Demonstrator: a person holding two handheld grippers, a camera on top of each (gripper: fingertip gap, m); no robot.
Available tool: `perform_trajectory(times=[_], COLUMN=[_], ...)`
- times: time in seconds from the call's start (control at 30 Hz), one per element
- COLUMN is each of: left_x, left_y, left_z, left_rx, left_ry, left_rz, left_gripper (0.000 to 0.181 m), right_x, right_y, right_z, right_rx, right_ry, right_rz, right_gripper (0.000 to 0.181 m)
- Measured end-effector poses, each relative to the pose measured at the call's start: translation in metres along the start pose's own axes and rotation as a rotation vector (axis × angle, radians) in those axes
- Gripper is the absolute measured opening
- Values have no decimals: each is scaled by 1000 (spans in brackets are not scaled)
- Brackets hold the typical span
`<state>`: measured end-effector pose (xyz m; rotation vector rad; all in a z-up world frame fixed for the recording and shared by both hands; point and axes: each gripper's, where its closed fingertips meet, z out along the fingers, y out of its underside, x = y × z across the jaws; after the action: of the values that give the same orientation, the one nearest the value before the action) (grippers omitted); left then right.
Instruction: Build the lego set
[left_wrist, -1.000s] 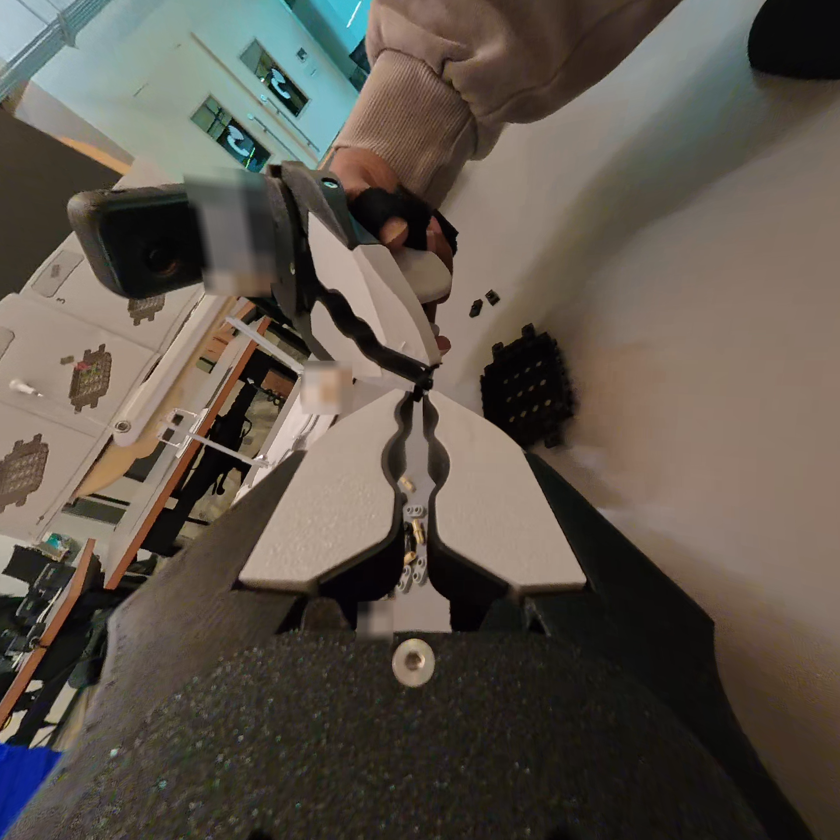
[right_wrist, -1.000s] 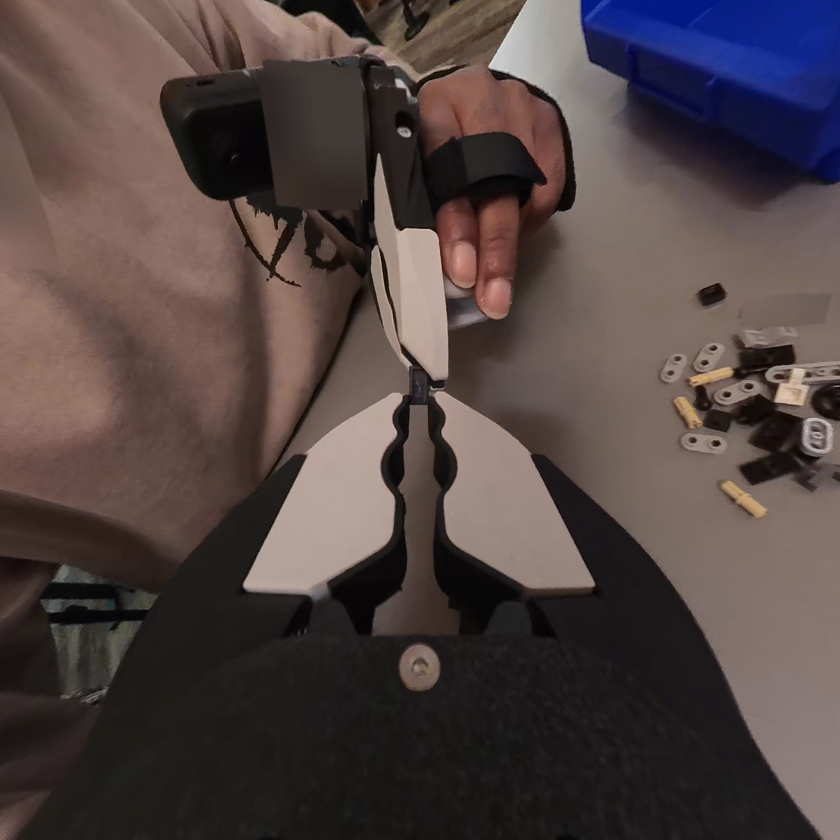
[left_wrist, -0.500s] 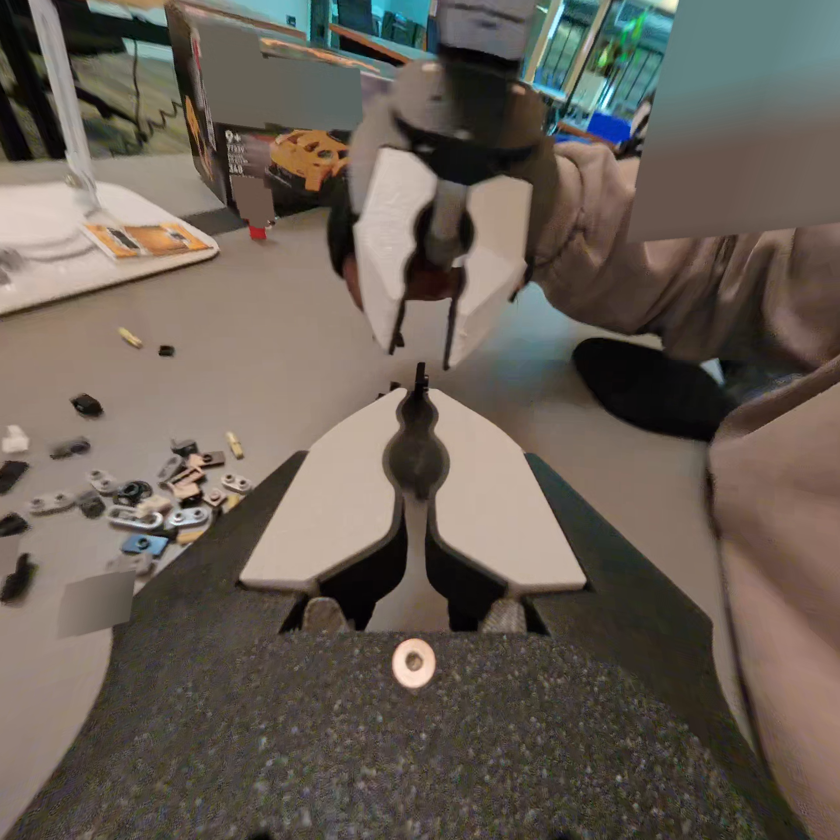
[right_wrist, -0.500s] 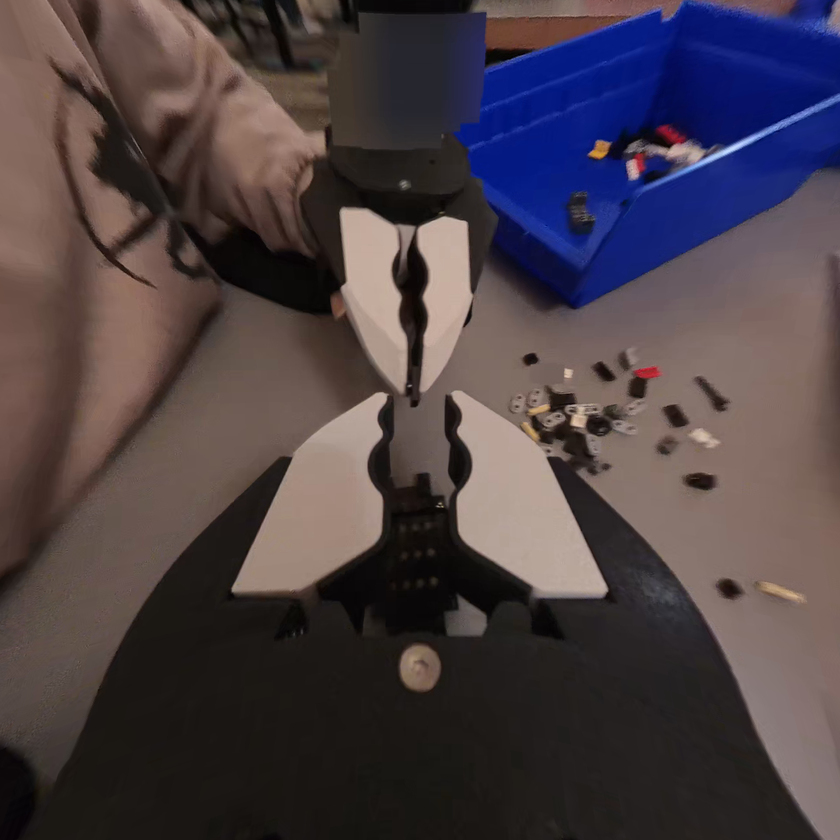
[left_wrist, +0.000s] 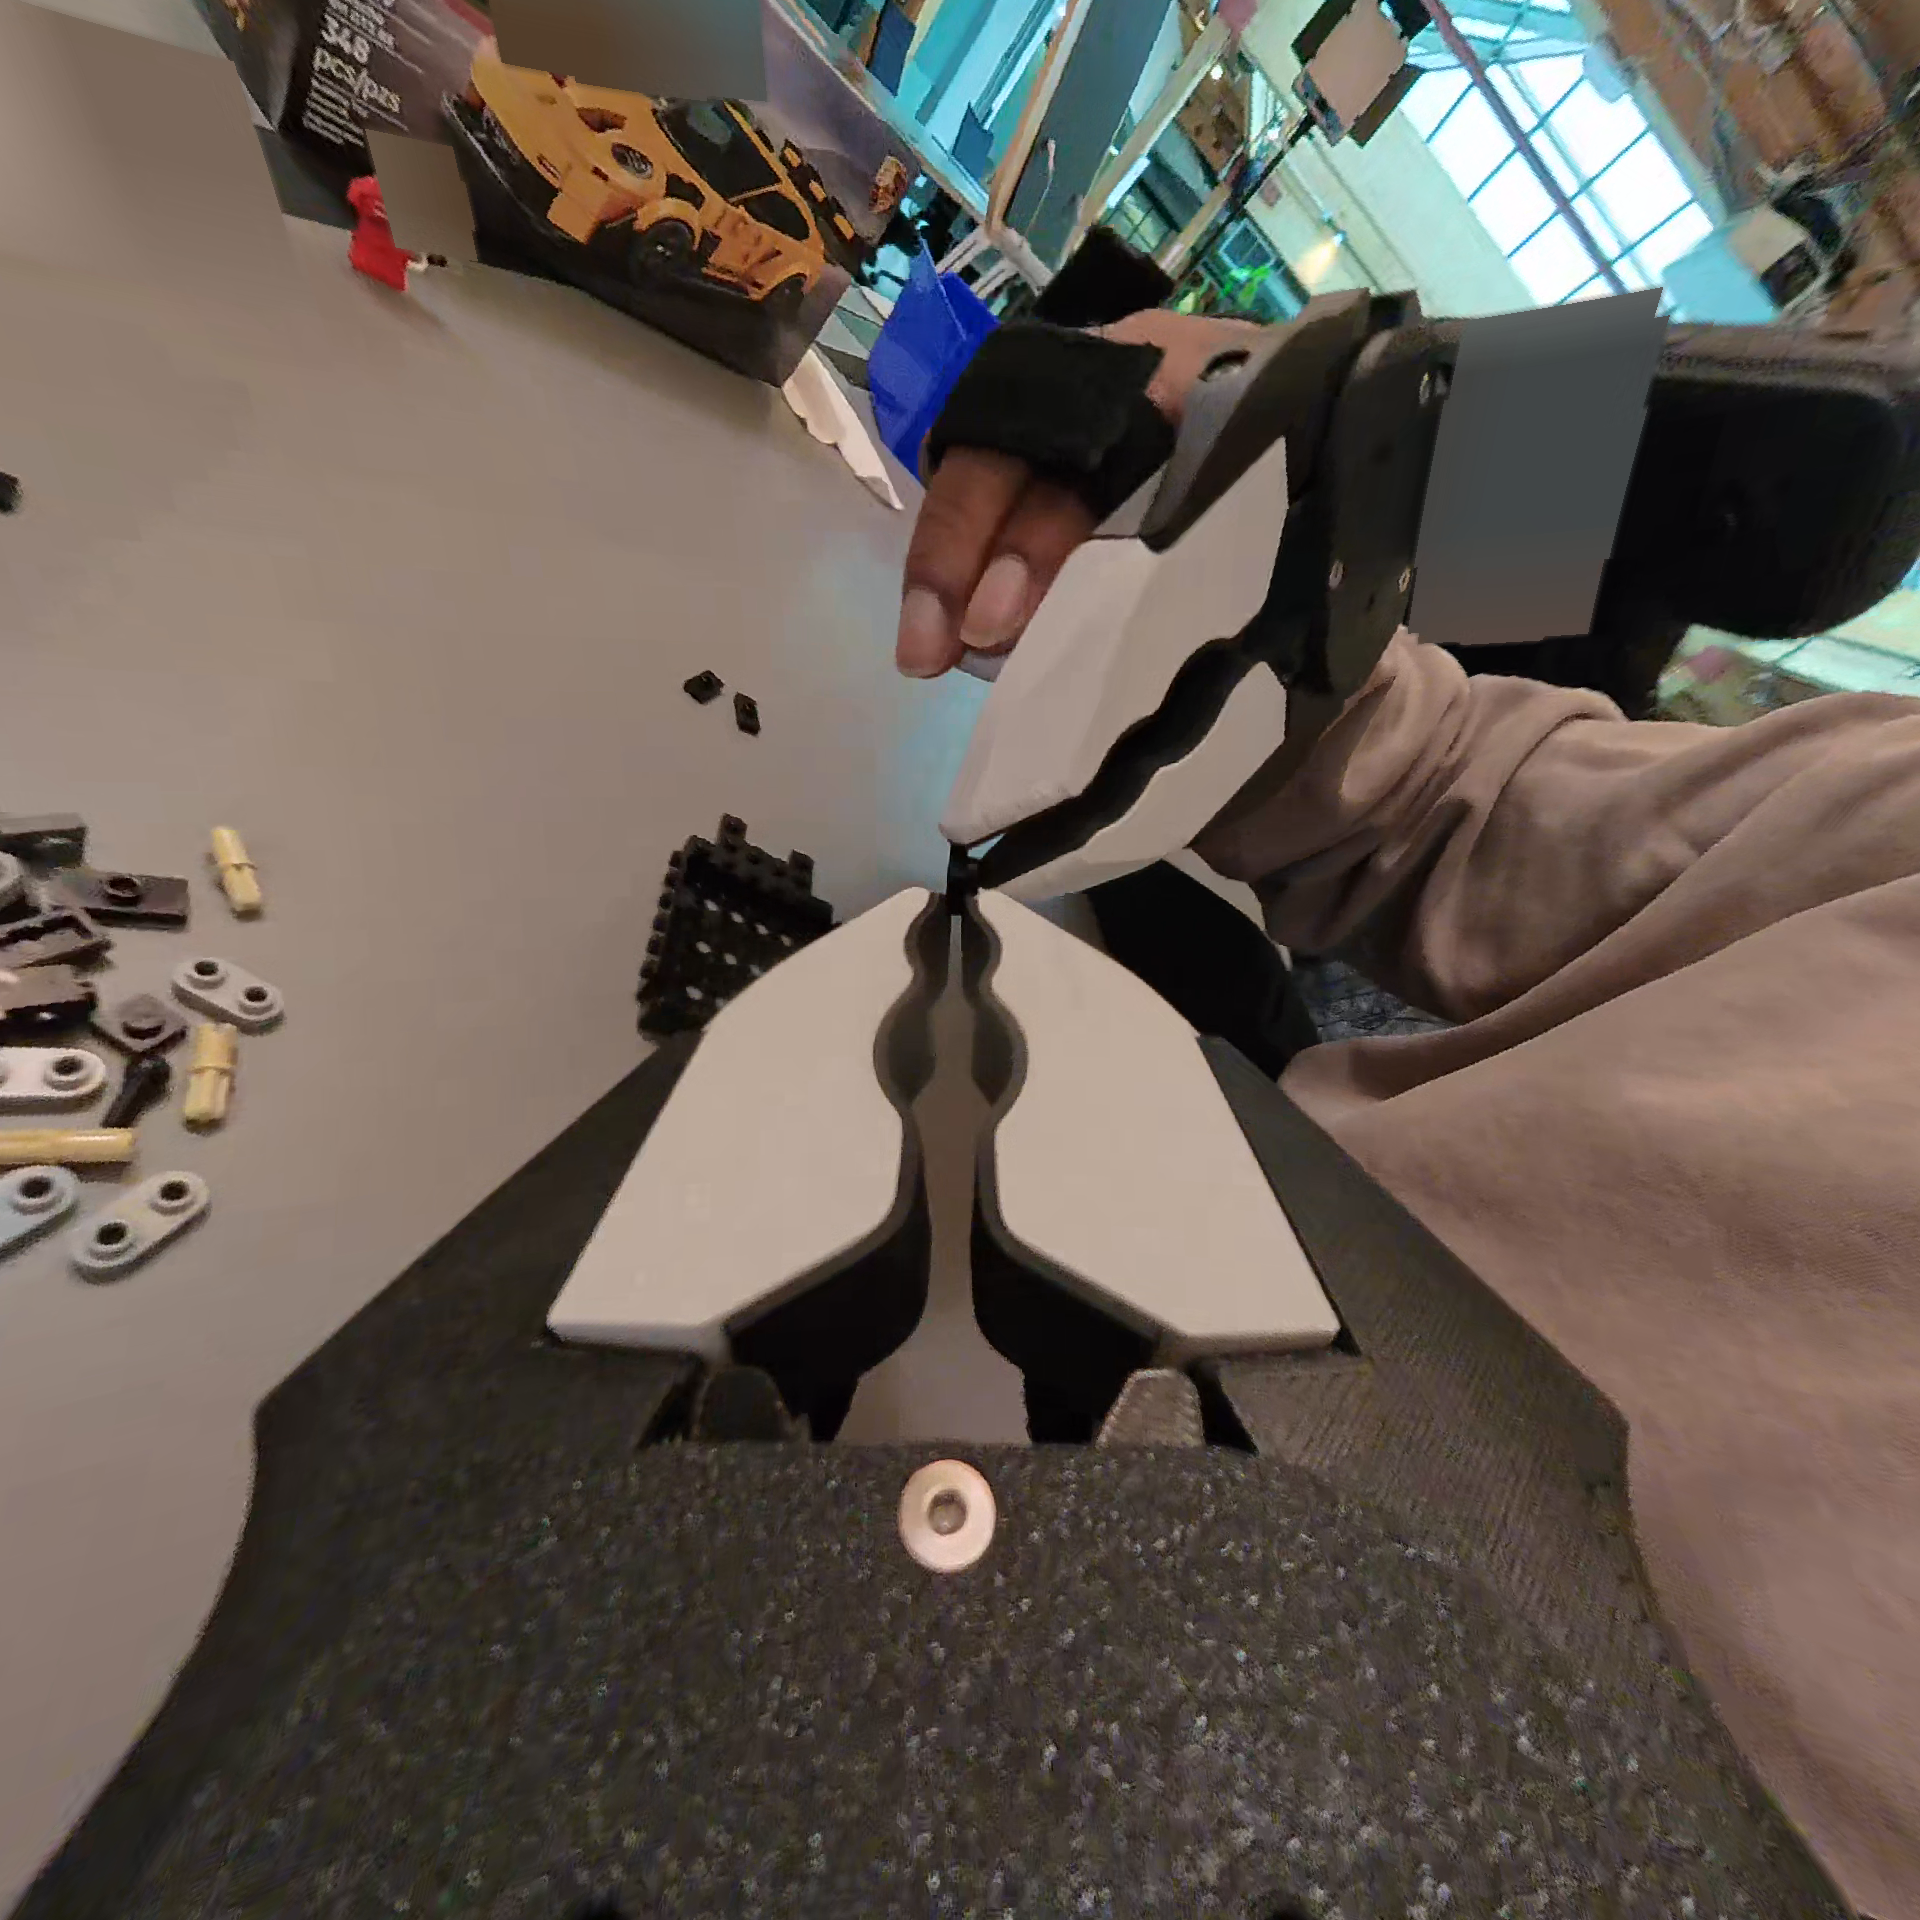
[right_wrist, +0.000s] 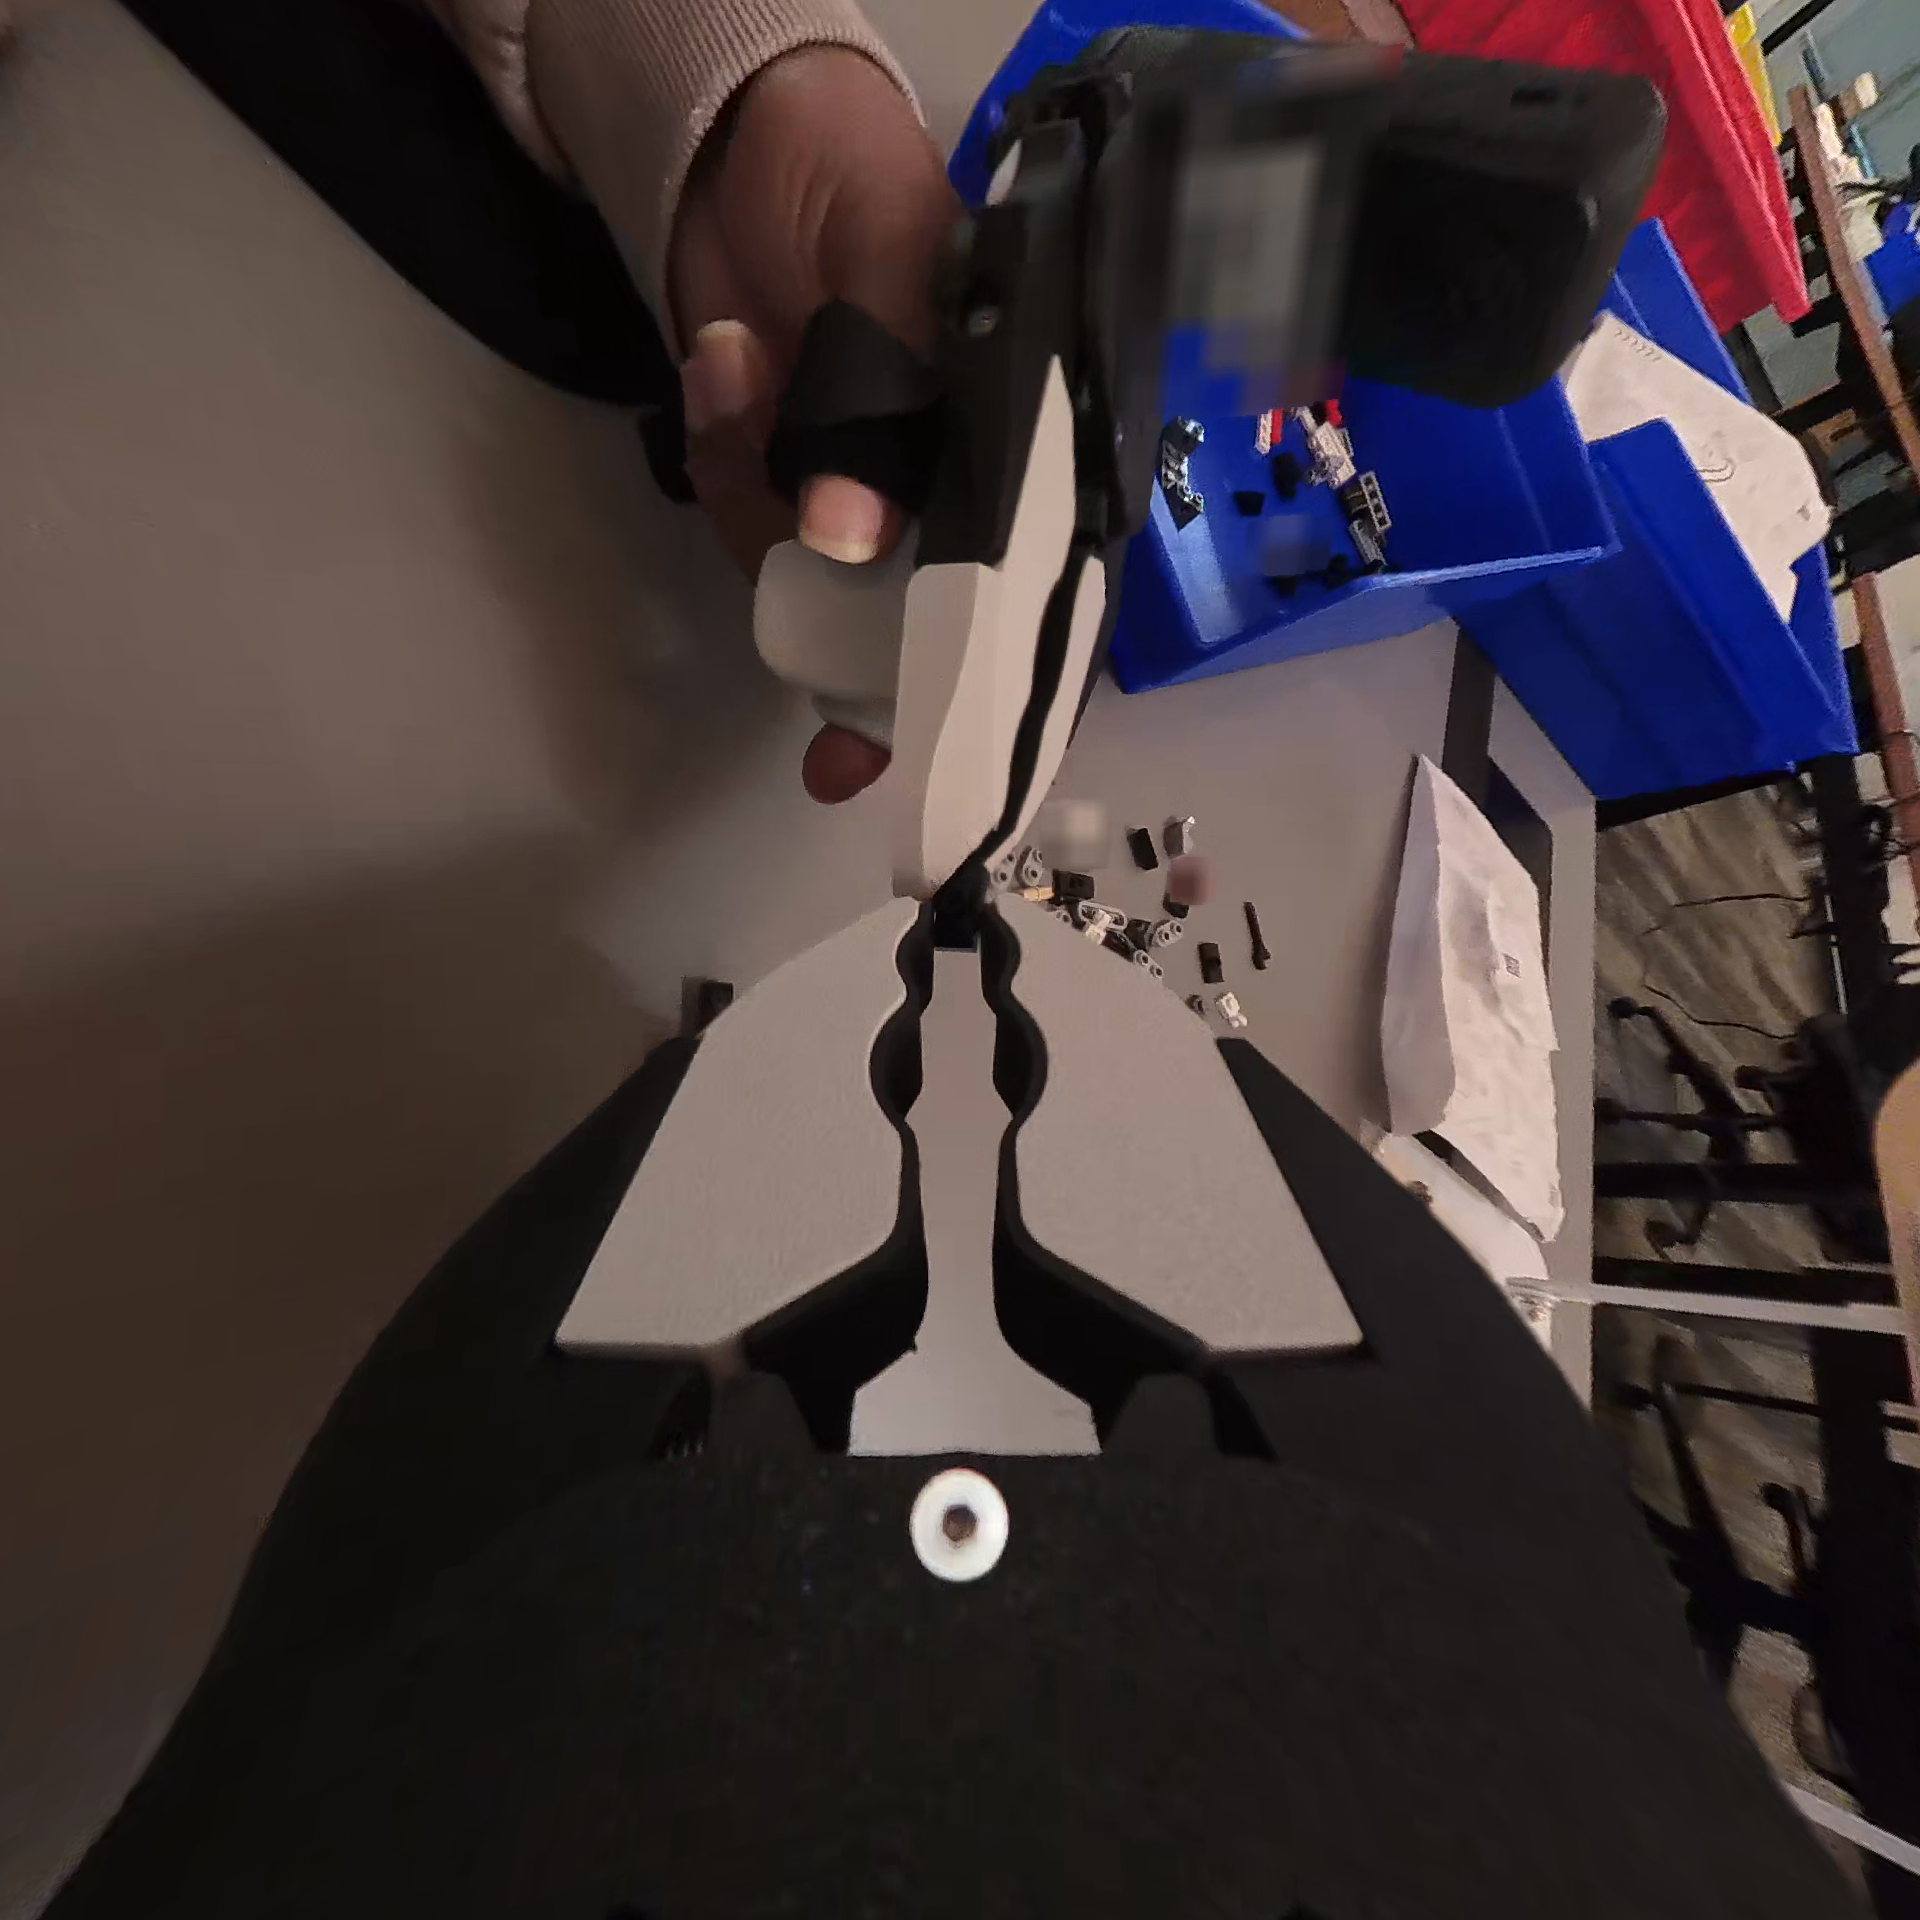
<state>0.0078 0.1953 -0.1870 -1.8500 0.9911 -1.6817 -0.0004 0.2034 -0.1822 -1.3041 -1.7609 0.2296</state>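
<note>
The left tongs (left_wrist: 954, 914) are pinched nearly closed, their tips gripping a tiny black piece (left_wrist: 962, 871) held above the grey table (left_wrist: 436, 582). The right tongs (right_wrist: 956, 920) meet them tip to tip; their jaws stand a narrow gap apart and clamp a small black brick (right_wrist: 956, 925) at the very end. In the left wrist view the two pieces touch at the point where the tips come together (whether they are already joined is too small to tell). A hand (left_wrist: 997, 540) with a black strap over its fingers works the right tongs, and a beige sleeve (left_wrist: 1558, 831) runs off to the right.

Just beside the left tongs, on the table, lies a black studded plate (left_wrist: 727, 925). Farther left is a scatter of loose parts (left_wrist: 125, 1039), grey, black and tan. Two small black bits (left_wrist: 724, 698) lie apart beyond the plate. At the far edge stands the set's box (left_wrist: 623, 187) with a yellow car pictured on it. The right wrist view shows a blue bin (right_wrist: 1403, 561) holding more pieces, and white paper (right_wrist: 1475, 987) near the table's edge.
</note>
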Motion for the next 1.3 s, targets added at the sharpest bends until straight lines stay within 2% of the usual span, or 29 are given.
perform_trajectory(times=[0.17, 0.23, 0.27, 0.33, 0.4, 0.5, 0.6, 0.77, 0.93, 1.0, 1.07, 1.17, 1.3], left_x=[4, 3, 1, -5, -9, -17, -20, -29, -38, -43, -48, -61, -79], left_y=[0, 0, 0, 1, -2, -6, -6, -6, -7, -8, -10, -16, -34], left_z=[2, 3, 3, 1, -2, -5, -5, -8, -14, -18, -22, -33, -61], left_rx=[6, 11, 4, -6, -4, 1, 1, -11, -27, -37, -40, -37, 20], left_ry=[50, 16, -25, -104, -176, -268, -307, -356, -417, -453, -487, -584, -778], left_rz=[-51, 5, 59, 173, 273, 392, 441, 463, 495, 524, 547, 563, 592], left_gripper=[2, 2, 9, 12, 12, 9, 7, 6, 6, 4, 3, 0, 0], right_x=[-1, 1, 5, 16, 23, 6, -20, -26, -24, -10, 10, 27, 30], right_y=[-1, 5, 12, 40, 85, 143, 168, 191, 195, 184, 159, 117, 90], right_z=[-3, -12, -20, -41, -63, -80, -79, -71, -67, -65, -57, -26, 31], right_rx=[-37, -34, -36, -68, -148, -227, -258, -307, -340, -308, -246, -173, -168], right_ry=[13, -3, -11, -28, -47, -161, -257, -264, -276, -241, -194, -165, -202], right_rz=[-15, 50, 96, 215, 349, 574, 674, 705, 693, 678, 640, 522, 426], right_gripper=[7, 7, 7, 7, 7, 7, 7, 7, 12, 17, 16, 13, 13])
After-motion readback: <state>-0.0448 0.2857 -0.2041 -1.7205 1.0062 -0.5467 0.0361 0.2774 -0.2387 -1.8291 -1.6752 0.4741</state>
